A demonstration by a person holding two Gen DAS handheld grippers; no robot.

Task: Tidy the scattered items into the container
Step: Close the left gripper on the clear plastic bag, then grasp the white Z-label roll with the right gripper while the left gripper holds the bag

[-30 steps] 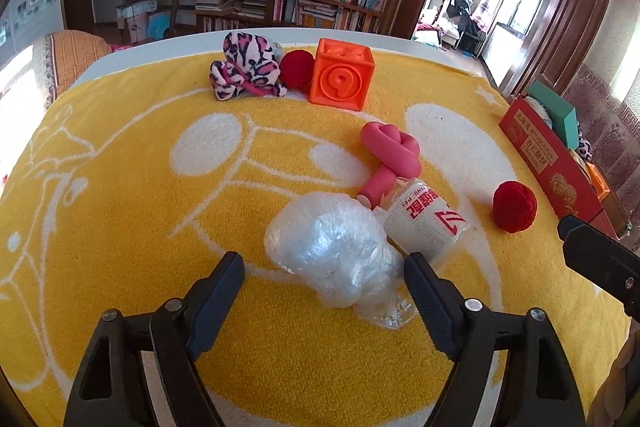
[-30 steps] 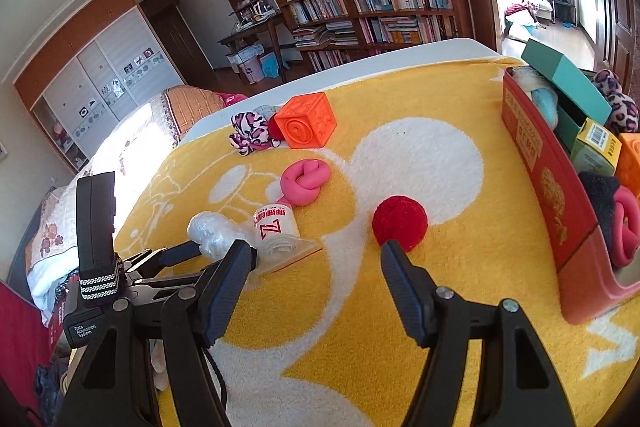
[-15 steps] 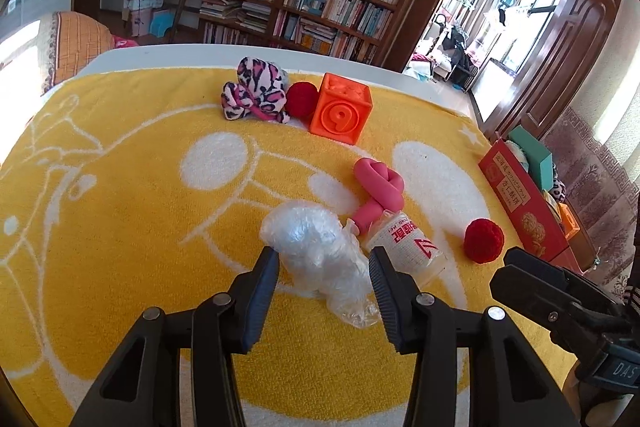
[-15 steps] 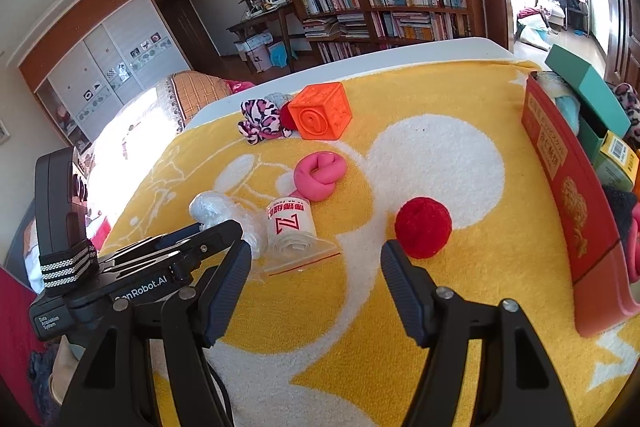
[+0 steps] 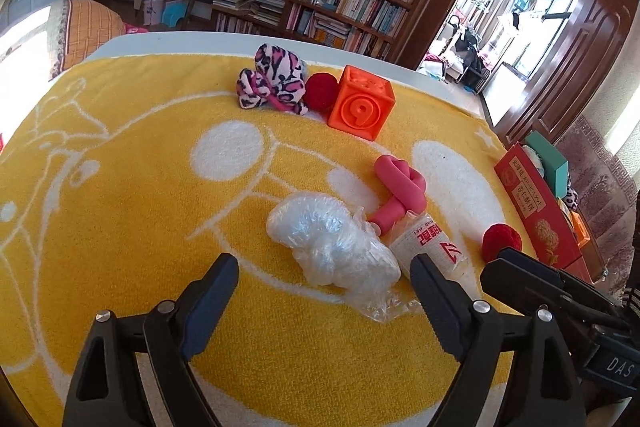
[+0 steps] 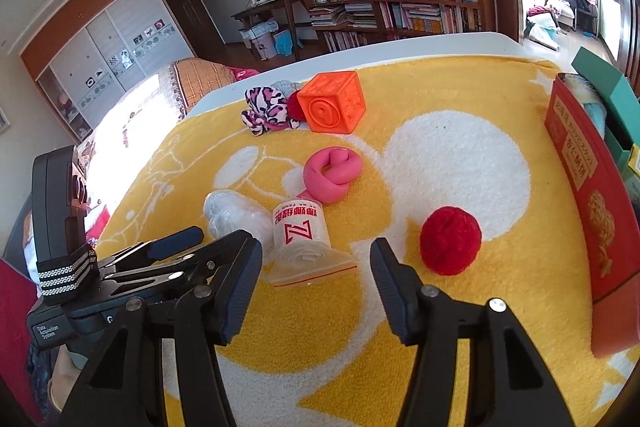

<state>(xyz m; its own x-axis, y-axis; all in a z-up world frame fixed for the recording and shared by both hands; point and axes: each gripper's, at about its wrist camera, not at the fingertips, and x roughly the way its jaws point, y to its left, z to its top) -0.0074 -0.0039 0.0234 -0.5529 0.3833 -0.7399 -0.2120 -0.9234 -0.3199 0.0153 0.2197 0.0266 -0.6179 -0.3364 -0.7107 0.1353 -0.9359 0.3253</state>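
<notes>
Left wrist view: the yellow towel (image 5: 120, 187) fills the frame, and the red box (image 5: 536, 203), the container, sits along the right edge with a teal box (image 5: 548, 159) standing inside it. Upper centre, the orange cube (image 5: 360, 105) stands touching a red ball (image 5: 320, 91) and the leopard-print plush (image 5: 272, 83). Mid-frame, the crumpled clear plastic bag (image 5: 332, 247) lies just ahead of the left gripper (image 5: 324, 277), whose jaws are opening, spread wide to either side with the pads not pressing it. The white roll (image 5: 428, 243) in its zip bag lies beside it, touching the pink knot (image 5: 400, 187).

In the right wrist view, the right gripper (image 6: 316, 259) has its jaws closing with nothing between them, the white roll just ahead at centre. A second red ball (image 6: 450, 241) rests right of centre, near the red box.
</notes>
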